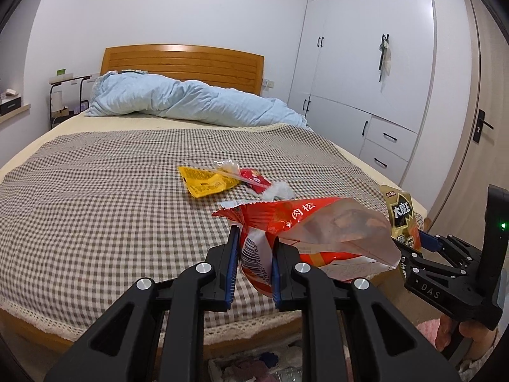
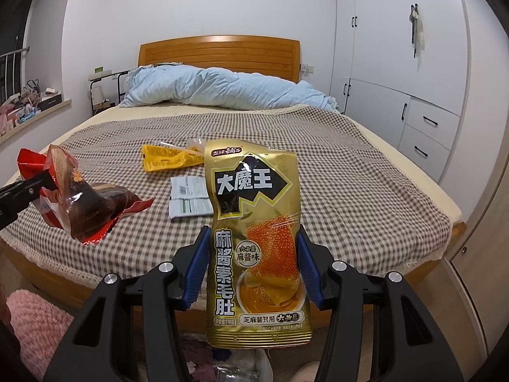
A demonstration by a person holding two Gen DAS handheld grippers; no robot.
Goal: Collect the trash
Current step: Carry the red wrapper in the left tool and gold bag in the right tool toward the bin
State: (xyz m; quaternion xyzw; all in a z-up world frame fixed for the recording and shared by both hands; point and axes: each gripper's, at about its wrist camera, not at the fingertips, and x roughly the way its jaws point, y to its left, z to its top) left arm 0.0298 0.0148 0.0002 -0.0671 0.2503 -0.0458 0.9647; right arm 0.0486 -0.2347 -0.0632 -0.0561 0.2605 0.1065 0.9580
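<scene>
Left gripper (image 1: 254,267) was clenched on a crumpled red and clear plastic snack bag (image 1: 305,232) with a barcode, pinched narrow between its blue pads (image 1: 233,267); the bag hung in air off the near edge of the bed, its clear part spreading toward the right. In the right wrist view the same red bag (image 2: 82,197) showed at far left, held by the black fingers.

Right gripper (image 2: 254,270) grasped a gold foil snack pouch (image 2: 254,238) with black Chinese lettering, upright, blue pads pressing both side edges at mid-height; pouch also off the near edge, not touching the bedding. From the left wrist view the gold pouch (image 1: 401,219) stood just right of the red bag, and a hand (image 1: 467,334) gripped the right gripper's (image 1: 413,248) black handle.

Below both grippers, floor clutter, too blurred to tell.

Wooden-framed bed (image 2: 57,273) carried a brown-and-white checked blanket (image 1: 95,210) with lace trim. Near its middle lay more trash: two white paper packets (image 2: 189,199) side by side, nearer; beyond them a flat yellow wrapper (image 1: 203,181), a clear crinkled wrapper (image 1: 227,167) touching it, a small red wrapper (image 1: 254,180) beside that, then a white tissue-like scrap (image 1: 280,192) nearer the near edge.

Far end: bunched light blue duvet (image 1: 178,100) against the slatted wooden headboard (image 1: 181,62). White wardrobe (image 1: 366,63) along the right wall, black side table (image 1: 66,95) at the far left corner.
</scene>
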